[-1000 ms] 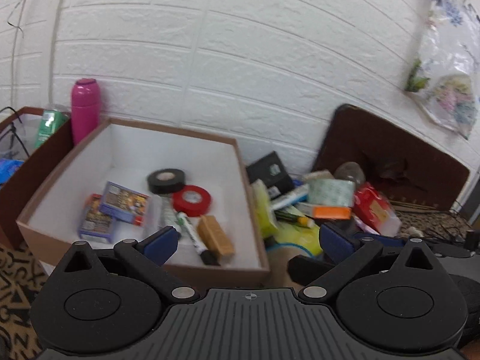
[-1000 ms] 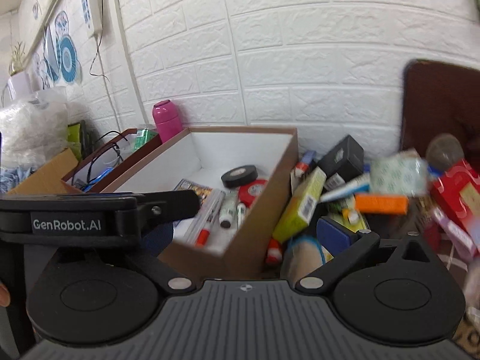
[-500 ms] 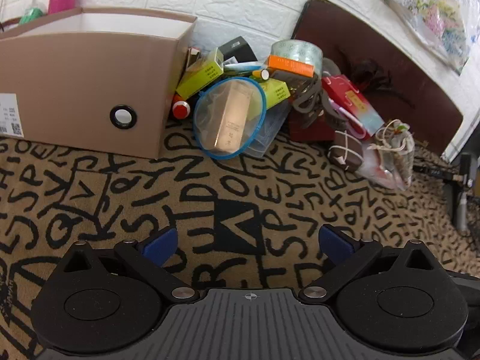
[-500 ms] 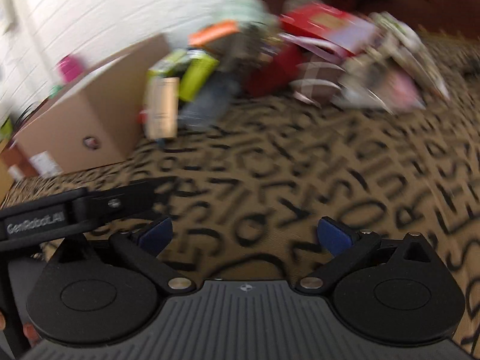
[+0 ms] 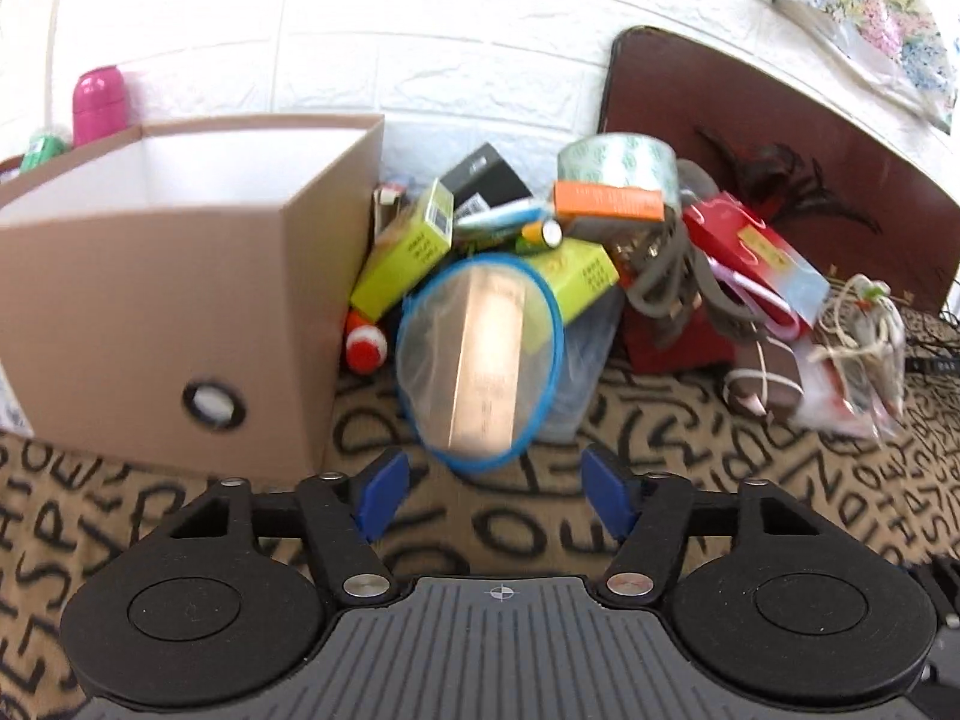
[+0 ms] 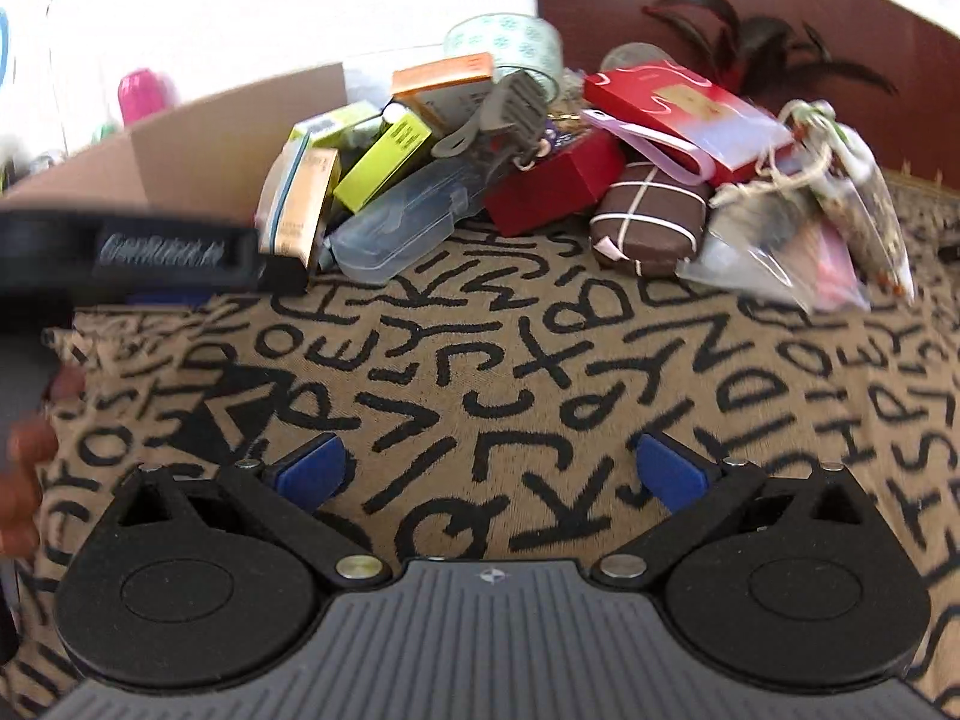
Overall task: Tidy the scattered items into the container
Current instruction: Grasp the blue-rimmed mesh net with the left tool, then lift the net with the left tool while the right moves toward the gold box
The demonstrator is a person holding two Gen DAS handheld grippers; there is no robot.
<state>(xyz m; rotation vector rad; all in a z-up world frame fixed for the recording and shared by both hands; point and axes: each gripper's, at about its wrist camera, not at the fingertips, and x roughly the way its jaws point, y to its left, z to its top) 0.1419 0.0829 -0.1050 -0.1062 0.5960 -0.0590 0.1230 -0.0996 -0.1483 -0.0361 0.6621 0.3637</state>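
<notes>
The brown cardboard box [image 5: 150, 276] stands at the left, its inside hidden from this low angle. Against its right side lies a pile: a blue-rimmed clear lid [image 5: 480, 354] over a copper-coloured box, lime-green boxes [image 5: 408, 252], a tape roll [image 5: 618, 159] and a red gift bag [image 5: 750, 246]. My left gripper [image 5: 495, 486] sits just in front of the lid. Its jaws are closing with nothing between them. My right gripper [image 6: 489, 468] is open over the bare cloth, short of a clear plastic case [image 6: 396, 228] and a brown string-tied packet [image 6: 648, 216].
A tan cloth with black letters [image 6: 540, 360] covers the table. A dark brown board [image 5: 780, 120] leans on the white brick wall behind the pile. A pink bottle [image 5: 99, 102] stands behind the box. In the right wrist view, the left gripper's black body [image 6: 180, 252] and a hand [image 6: 24, 468] fill the left edge.
Both grippers have come down from above the box to just over the cloth. The left one has moved up to the blue-rimmed lid, and its jaws now stand narrower.
</notes>
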